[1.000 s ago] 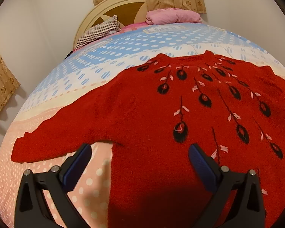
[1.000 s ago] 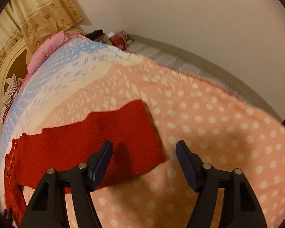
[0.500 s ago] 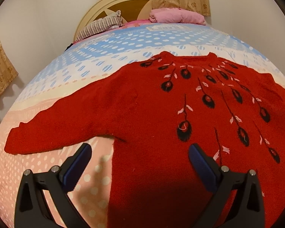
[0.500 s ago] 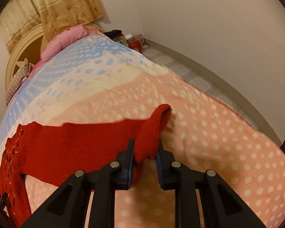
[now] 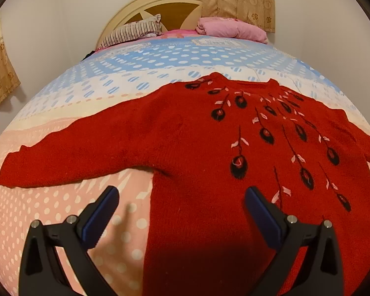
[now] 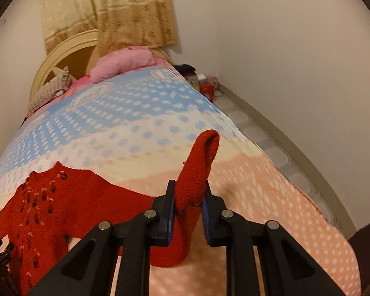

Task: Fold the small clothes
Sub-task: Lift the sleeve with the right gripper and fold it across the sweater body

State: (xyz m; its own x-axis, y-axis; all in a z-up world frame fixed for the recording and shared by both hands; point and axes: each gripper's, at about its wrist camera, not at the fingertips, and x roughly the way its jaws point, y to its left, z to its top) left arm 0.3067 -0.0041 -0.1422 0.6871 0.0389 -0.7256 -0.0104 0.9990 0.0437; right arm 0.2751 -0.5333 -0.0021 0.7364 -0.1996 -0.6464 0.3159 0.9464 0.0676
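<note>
A red knitted sweater (image 5: 190, 133) with black and pink embroidered motifs lies face up on the dotted bedspread (image 5: 125, 79). My left gripper (image 5: 181, 198) hovers open over the sweater's lower left side seam, nothing between its blue pads. One sleeve stretches out flat to the left. In the right wrist view my right gripper (image 6: 188, 196) is shut on the cuff of the other sleeve (image 6: 197, 167), which is lifted off the bed and stands up folded between the pads. The sweater's body (image 6: 44, 204) lies lower left there.
A striped pillow (image 5: 133, 32) and a folded pink blanket (image 5: 231, 28) lie at the headboard (image 5: 150, 2). A wall runs close along the bed's right side, with small items (image 6: 204, 83) on the floor in the gap. Curtains (image 6: 106, 9) hang behind.
My right gripper shut on the sleeve cuff and lifted it up off the bedspread, rolling as it rose. The left gripper stayed open and rolled slightly in place.
</note>
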